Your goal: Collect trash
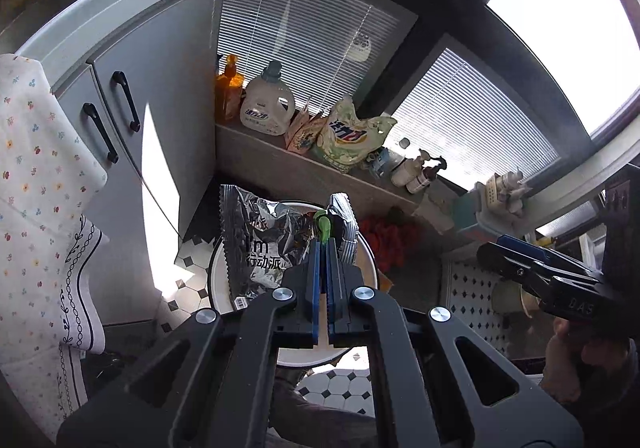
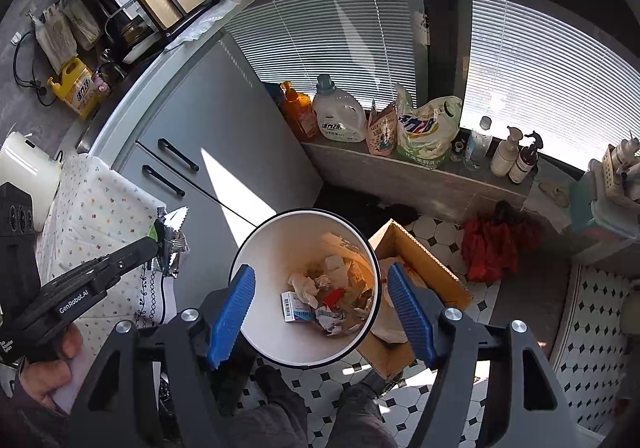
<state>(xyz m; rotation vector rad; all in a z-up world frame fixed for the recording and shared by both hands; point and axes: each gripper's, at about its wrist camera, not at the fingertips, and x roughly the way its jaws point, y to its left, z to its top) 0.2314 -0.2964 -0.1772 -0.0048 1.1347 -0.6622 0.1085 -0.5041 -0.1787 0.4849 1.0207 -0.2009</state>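
The crinkled silver foil wrapper (image 1: 260, 244) pinched in the left tool (image 1: 325, 240) carries black print: the letter "m" and under it the Chinese characters "行动派". A small barcode sticker sits at its lower edge, too fine to read. On the black body of the left tool, seen from the right wrist view, white lettering says "GenRobot.AI". The right tool (image 1: 492, 248) shows pale letters "DAS" on its side. The white detergent jug (image 2: 338, 113) on the window ledge, the green-white refill bag (image 2: 426, 127) beside it and the yellow jug (image 2: 78, 87) on the table all bear bold blue Chinese brand lettering, not clearly readable.
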